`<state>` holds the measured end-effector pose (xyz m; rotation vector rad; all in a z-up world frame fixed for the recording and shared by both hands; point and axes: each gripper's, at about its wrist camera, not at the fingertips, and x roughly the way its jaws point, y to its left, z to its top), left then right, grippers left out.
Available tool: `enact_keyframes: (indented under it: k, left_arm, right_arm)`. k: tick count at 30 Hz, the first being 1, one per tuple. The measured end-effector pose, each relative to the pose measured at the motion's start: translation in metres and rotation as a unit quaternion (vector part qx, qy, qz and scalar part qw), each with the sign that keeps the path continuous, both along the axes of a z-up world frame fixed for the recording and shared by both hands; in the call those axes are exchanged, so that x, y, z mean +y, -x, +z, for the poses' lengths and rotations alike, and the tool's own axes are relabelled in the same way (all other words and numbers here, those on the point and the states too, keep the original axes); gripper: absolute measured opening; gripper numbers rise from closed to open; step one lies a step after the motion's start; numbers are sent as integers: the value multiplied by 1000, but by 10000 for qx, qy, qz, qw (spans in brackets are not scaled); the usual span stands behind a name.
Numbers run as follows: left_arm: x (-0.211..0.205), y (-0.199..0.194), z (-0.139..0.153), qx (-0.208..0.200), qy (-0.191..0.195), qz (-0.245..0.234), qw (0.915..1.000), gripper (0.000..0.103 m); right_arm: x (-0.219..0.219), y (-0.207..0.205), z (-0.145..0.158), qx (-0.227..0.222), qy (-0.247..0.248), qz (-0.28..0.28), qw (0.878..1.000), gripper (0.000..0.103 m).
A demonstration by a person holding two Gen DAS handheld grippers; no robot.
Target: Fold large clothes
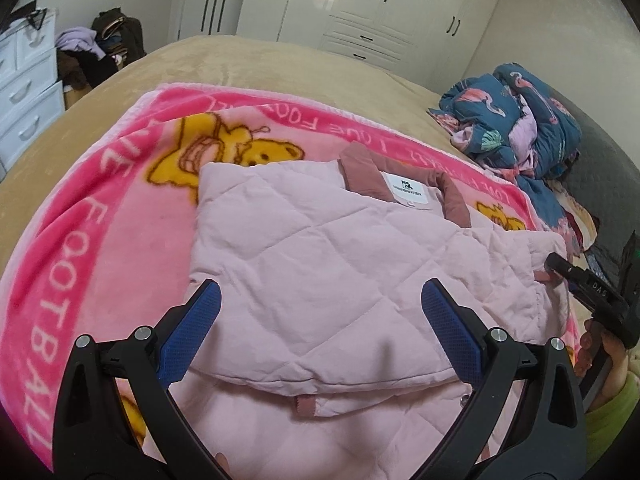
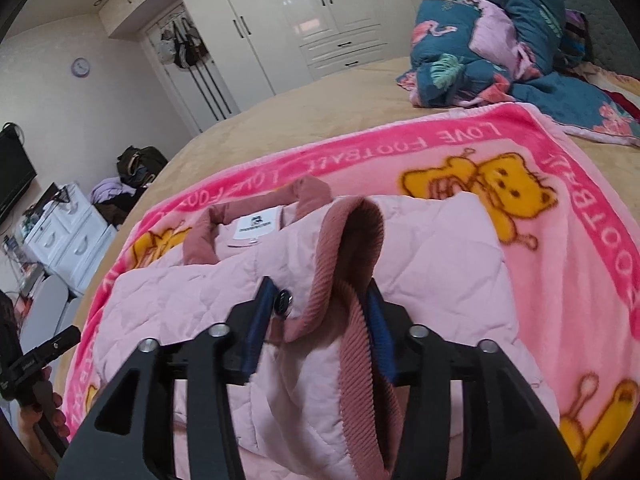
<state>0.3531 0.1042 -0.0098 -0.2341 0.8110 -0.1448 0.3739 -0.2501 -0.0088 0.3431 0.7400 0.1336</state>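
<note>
A pale pink quilted jacket [image 1: 320, 240] lies partly folded on a pink bear-print blanket [image 1: 80, 240], its dusty-pink collar and white label [image 1: 404, 192] at the far side. My left gripper [image 1: 322, 292] hovers open over the jacket's near folded part, with nothing pinched between its blue pads [image 1: 192, 332]. In the right wrist view, the ribbed dusty-pink sleeve cuff [image 2: 348, 248] and a dark button [image 2: 282, 302] sit loosely between the parted fingers of my right gripper [image 2: 319, 282]. The right gripper [image 1: 560, 266] also shows at the jacket's right edge, held by a hand.
The blanket [image 2: 540, 248] covers a tan bed [image 1: 260, 60]. A heap of blue flamingo-print bedding [image 1: 516, 120] lies at the head end. White wardrobes [image 1: 380, 8] stand behind, and a white drawer unit [image 1: 24, 92] with a clothes pile [image 1: 100, 48] stands to the left.
</note>
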Motion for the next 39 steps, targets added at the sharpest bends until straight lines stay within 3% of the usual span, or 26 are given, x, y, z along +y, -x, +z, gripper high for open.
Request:
enact_keyframes:
  k: [3, 6, 10, 17, 19, 20, 23, 28, 31, 34, 37, 39]
  left_arm:
    - [-6, -1, -2, 21, -115, -60, 9999, 94]
    - [-11, -3, -8, 76, -185, -160, 9997, 94]
    - [-17, -8, -22, 295, -190, -347, 9988, 85]
    - [-24, -13, -52, 671, -538, -392, 9955, 85]
    - [-24, -12, -55, 679, -542, -400, 9954, 85]
    - [-23, -12, -56, 687, -532, -409, 9954, 85]
    - [-20, -13, -59, 717, -446, -417, 9956, 86]
    - [-19, -14, -60, 730, -408, -411, 9957, 86]
    - [-19, -14, -60, 728, -369, -409, 9958, 86]
    - [-22, -13, -60, 729, -397, -437, 9956, 86]
    - [-23, -12, -60, 738, -445, -421, 9954, 86]
    - [-22, -12, -59, 745, -397, -415, 9956, 86]
  right_arm:
    - [-1, 10, 10, -262, 292, -201, 9990, 66]
    - [4, 14, 17, -414, 410, -95, 9983, 66]
    - [21, 14, 19, -391, 384, 257, 9982, 66]
    - [69, 11, 17, -286, 655, 899, 9934, 66]
    - [82, 11, 17, -305, 753, 1030, 9914, 71]
    - [87, 10, 17, -313, 777, 1073, 9907, 79]
    - [104, 4, 14, -222, 827, 1229, 9887, 80]
    - [121, -14, -4, 235, 1068, 1314, 9853, 84]
    - [121, -32, -37, 785, 1389, 1217, 9797, 85]
    - [120, -38, -61, 823, 1357, 1160, 9805, 86]
    - [127, -34, -65, 740, 1531, 1094, 9793, 88]
    - [124, -31, -61, 752, 1363, 1079, 9819, 88]
